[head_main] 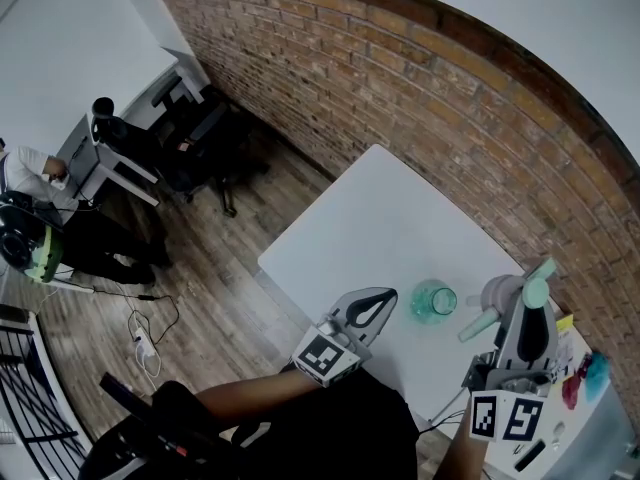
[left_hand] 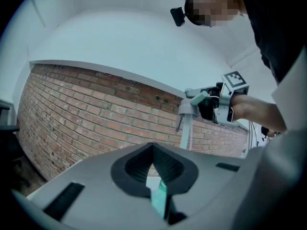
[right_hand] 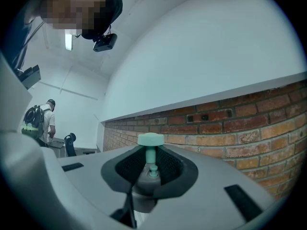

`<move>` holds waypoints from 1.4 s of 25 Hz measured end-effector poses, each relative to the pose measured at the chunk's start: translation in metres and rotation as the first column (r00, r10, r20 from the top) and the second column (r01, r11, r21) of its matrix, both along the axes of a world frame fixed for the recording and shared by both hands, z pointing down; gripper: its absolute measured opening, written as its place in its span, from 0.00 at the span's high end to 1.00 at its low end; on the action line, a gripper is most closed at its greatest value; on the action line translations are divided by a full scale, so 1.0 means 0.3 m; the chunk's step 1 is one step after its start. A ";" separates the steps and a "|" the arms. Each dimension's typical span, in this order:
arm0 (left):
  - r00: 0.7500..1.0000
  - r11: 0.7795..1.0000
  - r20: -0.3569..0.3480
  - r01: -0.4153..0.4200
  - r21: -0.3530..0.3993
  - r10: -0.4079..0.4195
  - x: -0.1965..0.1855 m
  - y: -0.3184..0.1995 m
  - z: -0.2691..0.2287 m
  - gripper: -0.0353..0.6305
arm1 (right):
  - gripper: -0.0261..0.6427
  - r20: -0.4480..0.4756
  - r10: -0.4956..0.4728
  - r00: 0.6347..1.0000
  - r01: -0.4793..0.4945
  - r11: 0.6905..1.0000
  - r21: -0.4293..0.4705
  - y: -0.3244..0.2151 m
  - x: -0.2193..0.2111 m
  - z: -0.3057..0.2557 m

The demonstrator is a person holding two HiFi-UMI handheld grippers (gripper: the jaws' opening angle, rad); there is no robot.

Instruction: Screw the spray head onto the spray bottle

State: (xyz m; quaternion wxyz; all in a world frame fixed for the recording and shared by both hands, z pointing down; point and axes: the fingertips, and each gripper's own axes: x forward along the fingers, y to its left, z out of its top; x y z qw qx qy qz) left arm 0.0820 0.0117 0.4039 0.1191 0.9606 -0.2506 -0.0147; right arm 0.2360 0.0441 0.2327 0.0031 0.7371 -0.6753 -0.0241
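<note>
spray head sits in the right gripper, whose jaws stand a little apart and are clamped on its grey body. its pale teal nozzle pokes up past the tips. seen from the left gripper view, it is held in the air with its thin tube hanging straight down.

left gripper has its jaws fully together with nothing between the pads, and its tips lie just beside the bottle.

bottle is clear teal, upright on the table, with its neck open. whether anything is in it i cannot tell. it stands in the end of the surface nearest the person, between the two grippers and apart from the spray head.

open white surface runs from the bottle to the far corner. one long edge lies along the brick wall, and the other faces the wood floor.
</note>
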 end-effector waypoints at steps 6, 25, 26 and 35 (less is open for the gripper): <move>1.000 1.000 -0.003 0.005 0.004 -0.005 -0.007 -0.001 0.002 0.95 | 0.86 0.001 -0.011 1.000 0.011 1.000 -0.015 -0.012 -0.013 0.039; 1.000 1.000 0.006 0.009 0.011 -0.009 -0.011 -0.010 -0.013 0.95 | 0.86 0.016 -0.027 0.999 0.028 0.996 -0.082 -0.056 -0.029 0.170; 1.000 1.000 0.006 0.009 0.006 -0.009 -0.011 -0.011 -0.011 0.95 | 0.86 0.018 -0.028 0.999 0.029 0.996 -0.085 -0.057 -0.029 0.177; 0.999 1.000 0.025 0.020 -0.003 -0.020 -0.029 -0.025 0.021 0.95 | 0.86 0.034 -0.029 0.999 0.033 0.994 -0.105 -0.063 -0.020 0.242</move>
